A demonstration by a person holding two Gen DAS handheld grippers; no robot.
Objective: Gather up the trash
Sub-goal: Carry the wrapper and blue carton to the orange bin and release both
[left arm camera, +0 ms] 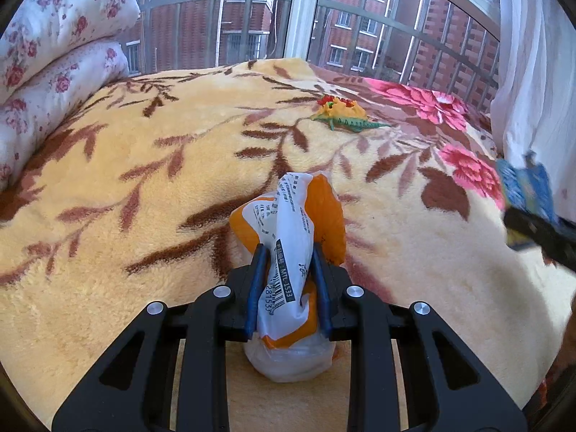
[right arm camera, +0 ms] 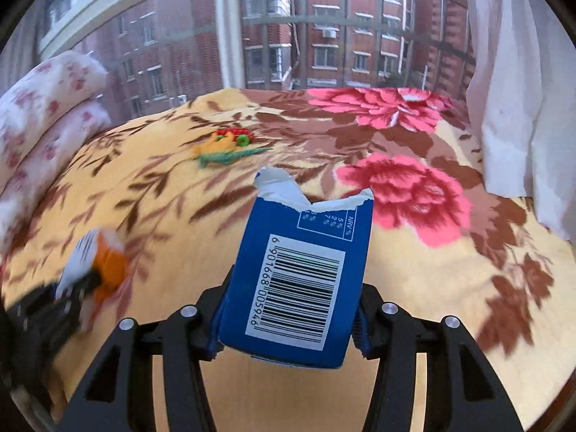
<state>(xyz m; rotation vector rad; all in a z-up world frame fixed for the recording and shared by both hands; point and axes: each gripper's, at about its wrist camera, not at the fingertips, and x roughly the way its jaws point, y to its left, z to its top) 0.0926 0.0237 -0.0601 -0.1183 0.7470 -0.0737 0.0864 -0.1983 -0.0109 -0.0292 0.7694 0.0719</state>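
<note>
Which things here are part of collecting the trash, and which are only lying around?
Part of the job:
- orange and white wrapper, held in left tongs
- torn blue carton, held in right tongs

Only lying around:
- toy dinosaurs
- floral blanket
- folded quilt
- curtain

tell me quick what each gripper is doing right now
left gripper: shut on a crumpled orange and white plastic wrapper
right gripper: shut on a torn blue cardboard carton with a barcode
</note>
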